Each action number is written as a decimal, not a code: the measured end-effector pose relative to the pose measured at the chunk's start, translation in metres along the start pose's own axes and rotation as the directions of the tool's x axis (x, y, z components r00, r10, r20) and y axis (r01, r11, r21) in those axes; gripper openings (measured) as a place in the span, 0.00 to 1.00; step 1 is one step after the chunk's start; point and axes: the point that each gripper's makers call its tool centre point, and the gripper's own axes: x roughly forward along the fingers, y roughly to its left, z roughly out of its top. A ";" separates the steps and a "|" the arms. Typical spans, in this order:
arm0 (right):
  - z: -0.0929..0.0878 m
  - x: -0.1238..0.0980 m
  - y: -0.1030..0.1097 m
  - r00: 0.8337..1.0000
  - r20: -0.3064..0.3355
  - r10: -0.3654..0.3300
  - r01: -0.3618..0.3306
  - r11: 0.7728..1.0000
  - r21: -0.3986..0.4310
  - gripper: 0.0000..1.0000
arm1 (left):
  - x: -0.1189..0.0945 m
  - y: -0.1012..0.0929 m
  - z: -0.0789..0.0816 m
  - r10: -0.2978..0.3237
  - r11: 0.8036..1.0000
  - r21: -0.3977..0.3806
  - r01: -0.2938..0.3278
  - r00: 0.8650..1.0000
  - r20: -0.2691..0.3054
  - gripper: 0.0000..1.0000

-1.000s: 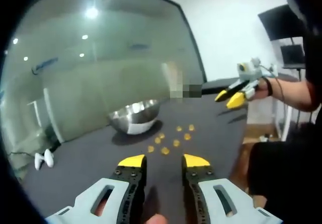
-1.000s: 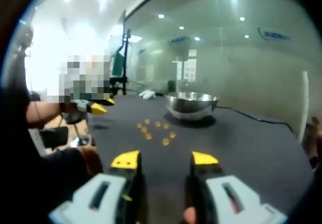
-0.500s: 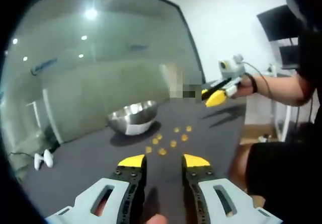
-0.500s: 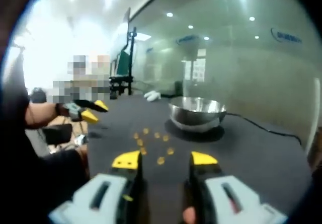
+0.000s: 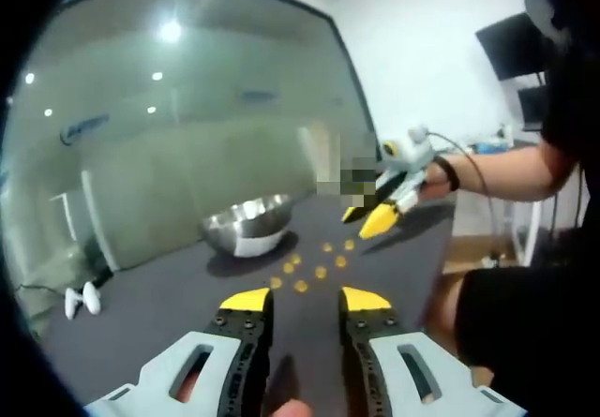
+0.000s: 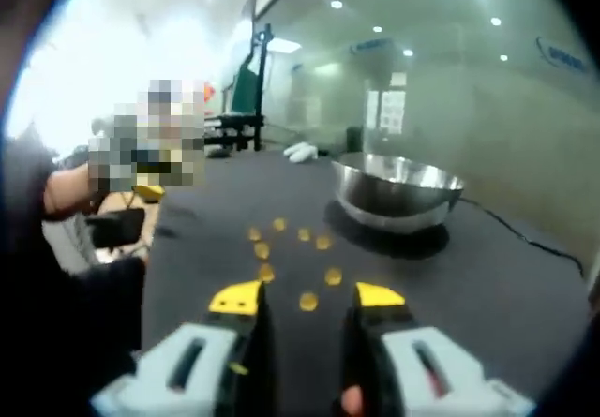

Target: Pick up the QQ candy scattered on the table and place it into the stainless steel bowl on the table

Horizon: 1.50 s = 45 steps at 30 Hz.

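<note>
Small round orange-yellow QQ candies (image 6: 308,300) lie scattered on a dark grey tabletop (image 6: 487,286), a loose cluster just in front of a shiny stainless steel bowl (image 6: 401,190) that stands upright and apart from them. In the right gripper view, the right gripper (image 6: 307,297) hovers low over the nearest candies, its yellow-tipped fingers (image 6: 236,297) spread apart and empty, one candy lying in the gap between them. In the left gripper view, the left gripper (image 5: 306,300) is held back from the cluster, fingers released and holding nothing, while the right one reaches in from the right side above the far candies. The likely trouble: the candies are tiny and probably soft and slippery, so closing fingers could nudge one aside, squeeze it out, or sweep its neighbours away. They lie close together, so two could be caught at once. Nothing stands between candies and bowl. A glass wall (image 5: 187,126) runs behind the tabletop, and small white objects (image 5: 82,296) rest beyond its far edge.
</note>
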 end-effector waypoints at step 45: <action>-0.014 0.014 0.013 0.999 -0.031 0.012 -0.010 0.999 0.054 0.17 | -0.004 0.000 -0.001 -0.006 1.000 -0.009 0.006 1.000 0.009 0.29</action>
